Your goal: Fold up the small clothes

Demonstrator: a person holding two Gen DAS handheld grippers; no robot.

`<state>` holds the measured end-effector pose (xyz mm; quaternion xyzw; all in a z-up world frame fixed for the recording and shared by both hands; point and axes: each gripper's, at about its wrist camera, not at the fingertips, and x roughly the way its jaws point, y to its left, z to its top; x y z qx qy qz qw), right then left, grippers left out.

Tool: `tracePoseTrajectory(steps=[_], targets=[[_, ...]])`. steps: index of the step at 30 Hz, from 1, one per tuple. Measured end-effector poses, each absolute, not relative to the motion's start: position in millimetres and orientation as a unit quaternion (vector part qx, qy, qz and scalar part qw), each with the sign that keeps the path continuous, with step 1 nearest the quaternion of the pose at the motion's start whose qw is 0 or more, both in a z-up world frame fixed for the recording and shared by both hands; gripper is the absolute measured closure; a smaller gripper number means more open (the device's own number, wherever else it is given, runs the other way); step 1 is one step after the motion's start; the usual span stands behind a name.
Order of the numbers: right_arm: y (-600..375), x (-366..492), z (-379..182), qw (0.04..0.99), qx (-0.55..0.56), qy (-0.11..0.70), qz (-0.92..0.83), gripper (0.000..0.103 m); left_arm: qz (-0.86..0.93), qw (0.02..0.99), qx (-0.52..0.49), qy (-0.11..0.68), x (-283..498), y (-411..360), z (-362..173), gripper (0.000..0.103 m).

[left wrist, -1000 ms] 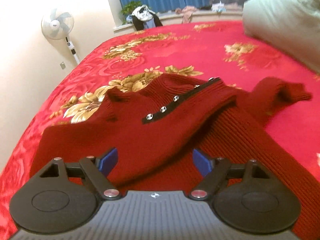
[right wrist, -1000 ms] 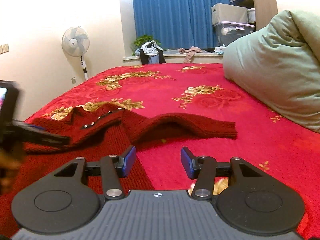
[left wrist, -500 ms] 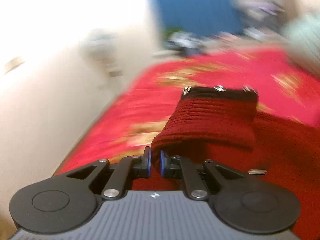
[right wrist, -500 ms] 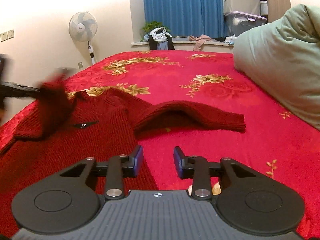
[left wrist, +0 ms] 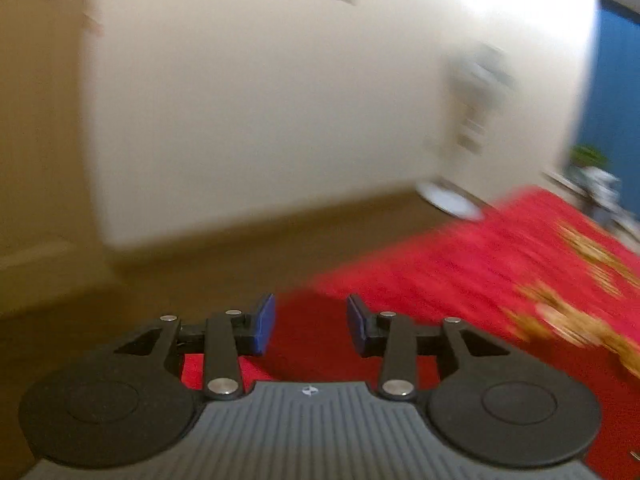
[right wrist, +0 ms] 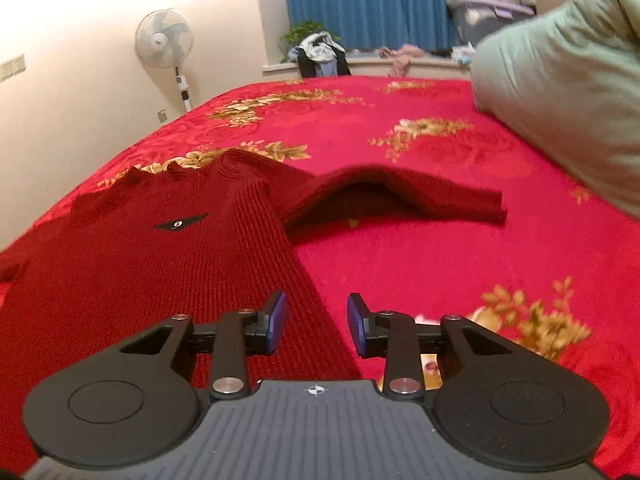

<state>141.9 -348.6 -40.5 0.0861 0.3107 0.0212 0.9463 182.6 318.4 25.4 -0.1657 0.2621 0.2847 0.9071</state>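
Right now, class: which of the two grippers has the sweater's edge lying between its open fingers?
The right gripper: the dark red sweater runs between its fingers. The left gripper faces the wall.

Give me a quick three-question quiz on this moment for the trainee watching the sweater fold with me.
1. True or false: the right gripper has its jaws clamped on the dark red ribbed knit sweater.
2. Which direction does the sweater's outstretched sleeve point: toward the white standing fan or toward the pale green pillow?
3. Fill in: the left gripper has its jaws ____, with nothing between them.

Key:
1. False; the jaws are open, straddling the sweater's edge.
2. Toward the pale green pillow.
3. Open.
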Motion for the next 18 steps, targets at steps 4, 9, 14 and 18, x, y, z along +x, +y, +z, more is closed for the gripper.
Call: tracePoseTrajectory(steps=[4, 9, 14, 18], targets=[[-350, 140, -45, 0.948, 0.106, 0.299, 0.024, 0.068, 0.205, 0.913, -0.170, 0.310, 224, 306, 0, 0.059], [-363, 138, -42, 0.952, 0.139, 0.271, 0.031, 0.064, 0.195, 0.882, -0.152, 0.401, 266, 309, -59, 0.044], [-394, 172, -36, 0.942, 0.223, 0.249, 0.019, 0.050, 0.199, 0.874, -0.094, 0.433, 285, 292, -57, 0.037], [-419, 230, -48, 0.917, 0.312, 0.248, 0.013, 0.047, 0.199, 0.872, -0.089, 0.438, 290, 291, -59, 0.035]])
